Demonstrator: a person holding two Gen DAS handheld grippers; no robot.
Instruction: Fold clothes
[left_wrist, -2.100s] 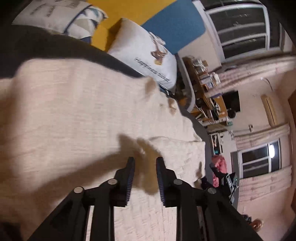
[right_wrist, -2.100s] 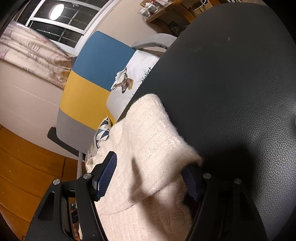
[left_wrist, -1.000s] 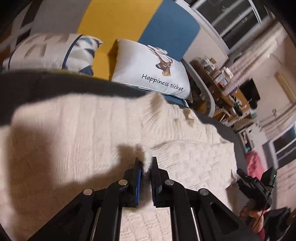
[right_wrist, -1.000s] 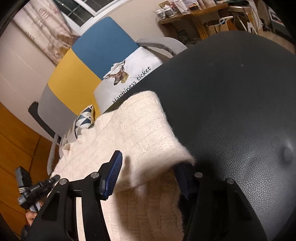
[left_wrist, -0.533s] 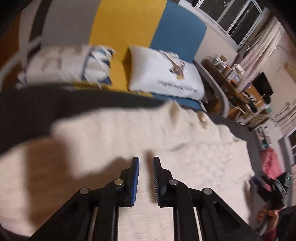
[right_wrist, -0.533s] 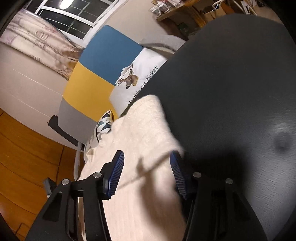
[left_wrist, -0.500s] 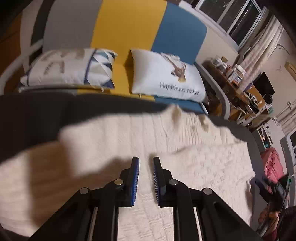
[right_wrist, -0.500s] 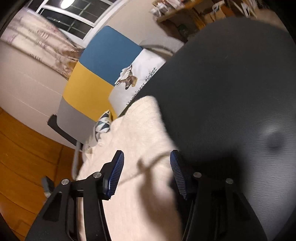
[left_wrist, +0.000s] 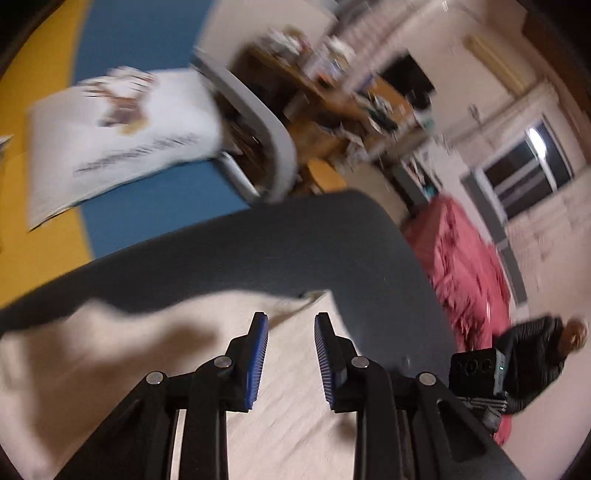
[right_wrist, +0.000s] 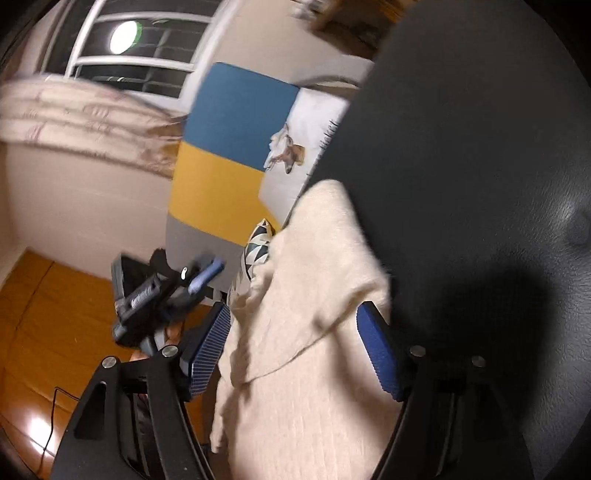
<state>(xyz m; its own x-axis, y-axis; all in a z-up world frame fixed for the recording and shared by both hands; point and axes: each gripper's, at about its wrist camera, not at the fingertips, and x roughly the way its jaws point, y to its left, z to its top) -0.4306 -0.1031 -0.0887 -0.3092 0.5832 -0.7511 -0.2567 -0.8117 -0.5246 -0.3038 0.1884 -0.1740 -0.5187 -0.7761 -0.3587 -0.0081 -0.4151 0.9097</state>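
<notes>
A cream knit sweater (left_wrist: 155, 354) lies flat on a dark round table (left_wrist: 258, 254). My left gripper (left_wrist: 291, 317) hovers open over the sweater's far corner, with nothing between its blue pads (left_wrist: 258, 354). In the right wrist view the sweater (right_wrist: 314, 288) has a folded layer on top and runs along the table's (right_wrist: 461, 166) left edge. My right gripper (right_wrist: 293, 308) is wide open, its fingers either side of that folded layer without closing on it. The left gripper (right_wrist: 166, 291) shows blurred beyond the sweater's left side.
A blue, yellow and grey sofa (right_wrist: 229, 147) with a white deer pillow (left_wrist: 122, 136) stands behind the table. A red cloth (left_wrist: 465, 266) and a cluttered wooden desk (left_wrist: 332, 96) lie to the right. A person's dark sleeve (left_wrist: 535, 354) holds the other gripper.
My left gripper let go of the sweater pinch, opened wider and swung right toward the sweater's far corner. The right gripper stayed open over the folded layer.
</notes>
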